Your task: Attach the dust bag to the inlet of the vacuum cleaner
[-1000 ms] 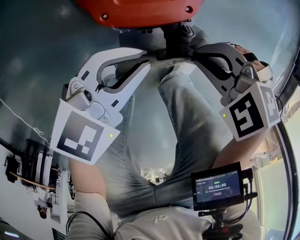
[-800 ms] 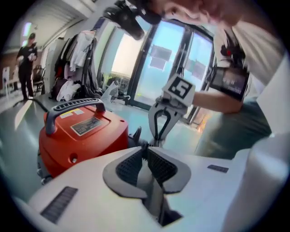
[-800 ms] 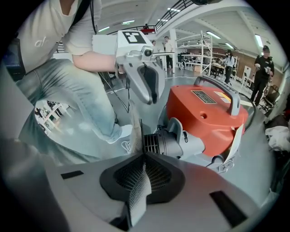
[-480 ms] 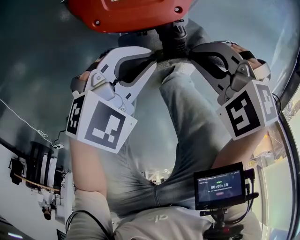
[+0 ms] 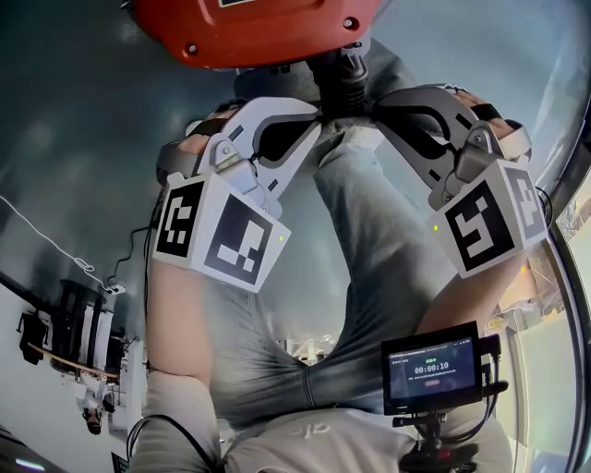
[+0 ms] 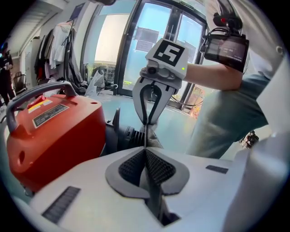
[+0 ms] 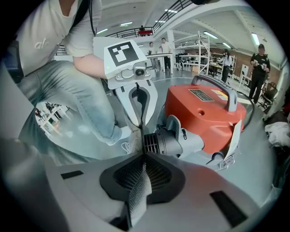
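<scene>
The red vacuum cleaner (image 5: 259,28) sits on the floor at the top of the head view, its black ribbed inlet (image 5: 343,69) facing me. Both grippers meet just below the inlet. My left gripper (image 6: 145,152) is closing tight on a thin fold of the grey mesh dust bag (image 6: 152,136). Opposite it, my right gripper (image 7: 143,156) is shut on the same bag (image 7: 138,190), which hangs down between its pads. The bag stretches between the two grippers, beside the inlet (image 7: 165,142). Whether the bag touches the inlet I cannot tell.
My leg in jeans (image 5: 369,240) lies under both grippers. A small monitor (image 5: 432,367) hangs at my chest. A thin cable (image 5: 55,245) crosses the floor at left. Glass doors (image 6: 136,41) stand behind the vacuum, and people (image 7: 260,54) stand far off.
My left gripper has swung up and right in the head view toward the inlet, rolling its marker cube, and its tips now sit beside the right gripper's. The right gripper kept still.
</scene>
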The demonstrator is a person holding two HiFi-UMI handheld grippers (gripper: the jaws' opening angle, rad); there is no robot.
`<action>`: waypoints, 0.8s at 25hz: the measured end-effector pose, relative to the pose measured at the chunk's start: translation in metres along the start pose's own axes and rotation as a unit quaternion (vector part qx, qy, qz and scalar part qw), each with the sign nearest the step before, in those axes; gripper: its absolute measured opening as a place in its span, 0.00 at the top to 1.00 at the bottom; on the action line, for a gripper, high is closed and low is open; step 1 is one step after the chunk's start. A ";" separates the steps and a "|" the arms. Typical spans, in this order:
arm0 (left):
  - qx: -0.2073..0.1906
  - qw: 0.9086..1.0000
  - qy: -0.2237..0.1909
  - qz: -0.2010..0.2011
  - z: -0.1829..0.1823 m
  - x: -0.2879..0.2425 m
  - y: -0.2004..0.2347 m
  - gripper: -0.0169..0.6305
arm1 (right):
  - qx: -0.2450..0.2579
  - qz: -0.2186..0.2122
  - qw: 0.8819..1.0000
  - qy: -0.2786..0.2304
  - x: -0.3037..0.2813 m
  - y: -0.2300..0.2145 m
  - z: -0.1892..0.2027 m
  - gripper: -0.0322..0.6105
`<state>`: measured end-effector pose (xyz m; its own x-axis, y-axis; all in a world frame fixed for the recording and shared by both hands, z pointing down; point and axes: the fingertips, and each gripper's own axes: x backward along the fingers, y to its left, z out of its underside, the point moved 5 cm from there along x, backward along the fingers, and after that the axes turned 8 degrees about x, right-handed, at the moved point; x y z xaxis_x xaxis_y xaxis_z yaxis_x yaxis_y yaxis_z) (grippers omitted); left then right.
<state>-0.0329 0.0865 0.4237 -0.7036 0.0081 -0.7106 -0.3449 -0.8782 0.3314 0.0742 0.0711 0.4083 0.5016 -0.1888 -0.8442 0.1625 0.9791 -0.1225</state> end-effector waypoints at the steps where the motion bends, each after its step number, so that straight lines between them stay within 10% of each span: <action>1: 0.005 1.000 -0.004 0.002 0.001 0.000 0.000 0.95 | -0.006 0.000 1.000 -0.006 0.002 0.000 0.000 0.91; 13: -0.008 1.000 -0.004 -0.012 -0.001 -0.001 -0.002 0.95 | 0.029 -0.003 0.999 0.026 -0.001 -0.001 -0.001 0.91; 20: -0.103 0.991 0.001 -0.089 -0.014 0.001 -0.014 0.95 | 0.054 0.014 0.998 0.031 0.006 0.006 0.002 0.93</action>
<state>-0.0202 0.0926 0.4094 -0.6424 0.1701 -0.7473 -0.3280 -0.9422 0.0675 0.0803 0.0761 0.4032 0.4535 -0.1528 -0.8781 0.2407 0.9696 -0.0444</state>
